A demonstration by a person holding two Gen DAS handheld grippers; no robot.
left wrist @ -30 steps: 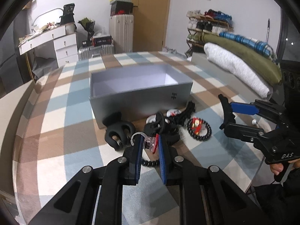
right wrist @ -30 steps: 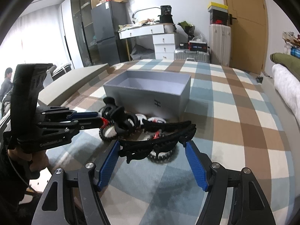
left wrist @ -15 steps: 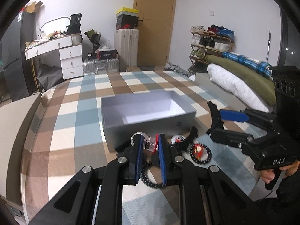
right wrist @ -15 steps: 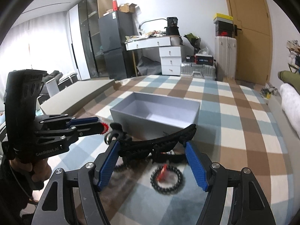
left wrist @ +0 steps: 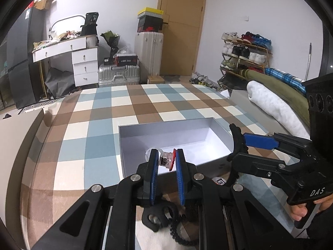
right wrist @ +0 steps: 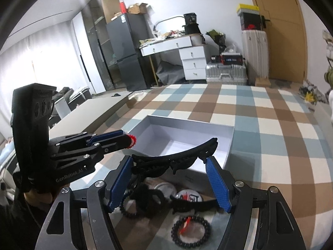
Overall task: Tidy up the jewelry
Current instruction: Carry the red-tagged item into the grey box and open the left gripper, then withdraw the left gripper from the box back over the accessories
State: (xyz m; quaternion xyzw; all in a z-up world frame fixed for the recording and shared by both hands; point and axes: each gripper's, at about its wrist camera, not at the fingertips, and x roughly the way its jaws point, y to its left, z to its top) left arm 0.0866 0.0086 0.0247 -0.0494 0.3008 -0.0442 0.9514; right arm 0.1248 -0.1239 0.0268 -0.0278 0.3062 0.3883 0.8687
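The left tool (left wrist: 166, 160) is clamped on a small clear-and-red jewelry piece (left wrist: 167, 160), held above the near wall of the open grey box (left wrist: 166, 131) on the checked tabletop (left wrist: 100, 116). The right tool (right wrist: 169, 164) grips a long black hair clip (right wrist: 174, 158) crosswise between its wide-set blue pads, just in front of the box. A black beaded bracelet (right wrist: 190, 232) and round badges (right wrist: 188, 195) lie on the tabletop before the box, beneath the right tool.

Each fisheye camera sat close behind its own fingers, angled downward toward the grey box (left wrist: 174, 137) at 12 o'clock. The left view caught the right gripper (left wrist: 239, 145) at 3 o'clock; the right view caught the left gripper (right wrist: 130, 141) at 9 o'clock. Both shared the checked cloth (right wrist: 270, 125).
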